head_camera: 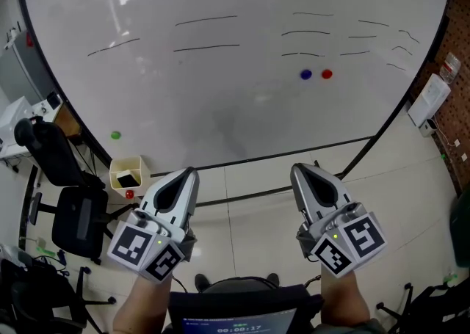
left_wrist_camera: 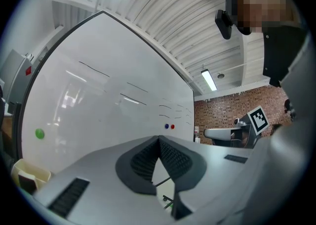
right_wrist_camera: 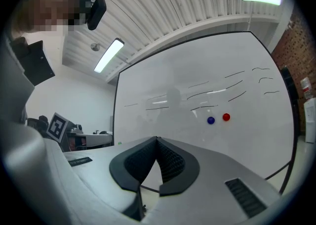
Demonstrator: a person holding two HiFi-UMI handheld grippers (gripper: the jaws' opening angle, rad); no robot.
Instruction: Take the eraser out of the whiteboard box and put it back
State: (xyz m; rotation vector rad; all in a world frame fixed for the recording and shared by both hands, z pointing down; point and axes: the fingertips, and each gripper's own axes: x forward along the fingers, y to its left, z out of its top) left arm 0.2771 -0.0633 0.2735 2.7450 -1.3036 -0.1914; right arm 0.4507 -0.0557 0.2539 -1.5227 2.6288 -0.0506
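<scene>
Left gripper (head_camera: 189, 172) and right gripper (head_camera: 299, 169) are hovering, jaws closed, empty; the eraser (head_camera: 128, 179) is lying in the whiteboard box (head_camera: 140, 164), left of the left jaws.

A whiteboard (head_camera: 220, 105) carries thin black pen lines (head_camera: 206, 48) across its upper part. A blue magnet (head_camera: 305, 74) and a red magnet (head_camera: 327, 73) sit just beside each other toward its right edge; a green magnet (head_camera: 115, 135) sits near its lower left edge. Black office chairs (head_camera: 77, 219) stand left.
</scene>
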